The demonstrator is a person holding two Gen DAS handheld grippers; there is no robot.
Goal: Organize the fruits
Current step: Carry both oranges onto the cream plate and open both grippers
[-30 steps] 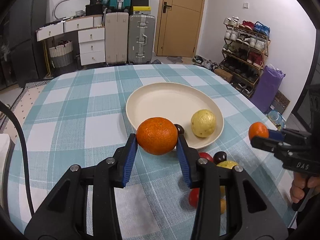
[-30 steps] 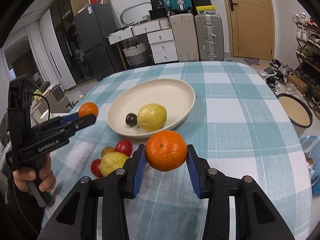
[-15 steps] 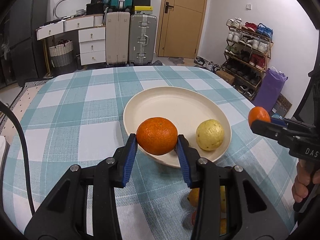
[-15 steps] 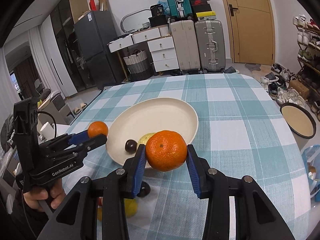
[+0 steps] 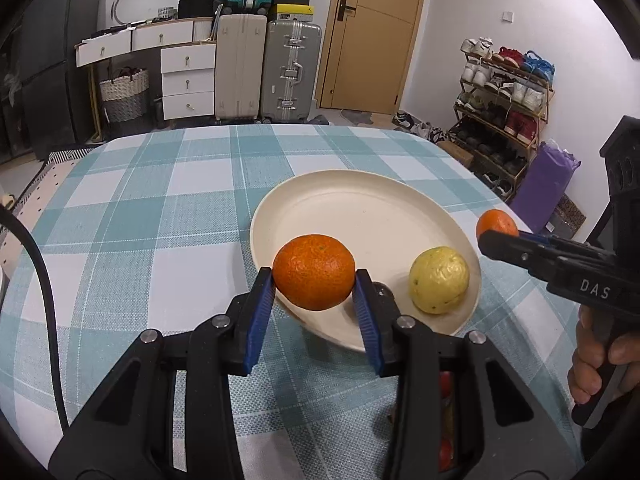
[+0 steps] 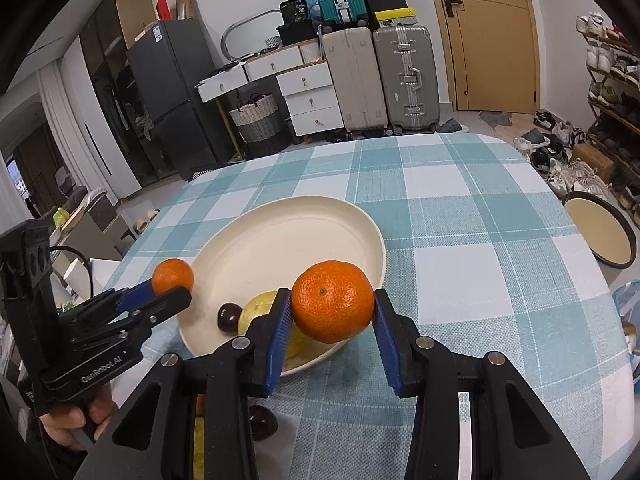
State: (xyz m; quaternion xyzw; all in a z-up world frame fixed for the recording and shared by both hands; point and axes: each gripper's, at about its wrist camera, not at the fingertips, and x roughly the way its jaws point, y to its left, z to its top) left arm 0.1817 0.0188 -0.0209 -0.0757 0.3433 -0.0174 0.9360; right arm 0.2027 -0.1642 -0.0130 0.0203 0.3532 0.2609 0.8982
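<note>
In the left wrist view, the left hand-held gripper [image 5: 315,280] is pinching a round, dimpled orange mandarin [image 5: 314,272] between its blue-padded fingers [image 5: 260,304], and the fruit is hanging over the near rim of the wide, shallow cream-coloured plate [image 5: 352,216] that is resting on the counter [image 5: 160,216] under a teal-and-white checked cloth. A knobbly pale-yellow citrus fruit [image 5: 439,280] is lying inside the plate near its right rim, and a small dark round fruit [image 5: 383,290] is showing just behind the right finger. The right hand-held gripper [image 5: 494,232] is entering from the right edge, gripping a second orange mandarin [image 5: 496,222] at its tip, just beyond the plate's right rim. Red fruit pieces [image 5: 445,384] are partly showing below the left tool, outside the plate; their number cannot be told. In the right wrist view, the right hand-held gripper [image 6: 332,312] is clamping its own mandarin [image 6: 332,306] over the plate's near rim [image 6: 360,216], above the yellow citrus fruit [image 6: 260,308]; the small dark fruit [image 6: 229,316] is sitting in the plate beside it. The left hand-held gripper [image 6: 176,288] is appearing at the left, its mandarin [image 6: 173,276] poised at the plate's left rim. Another dark round fruit [image 6: 262,422] is lying on the cloth outside the plate. The step in hand appears to be the delivery of both mandarins to the plate. The next move is likely calling for lowering each fruit onto bare plate surface, clear of the yellow fruit, before spreading the fingers, since a round fruit released high or on the rim may roll off.
</note>
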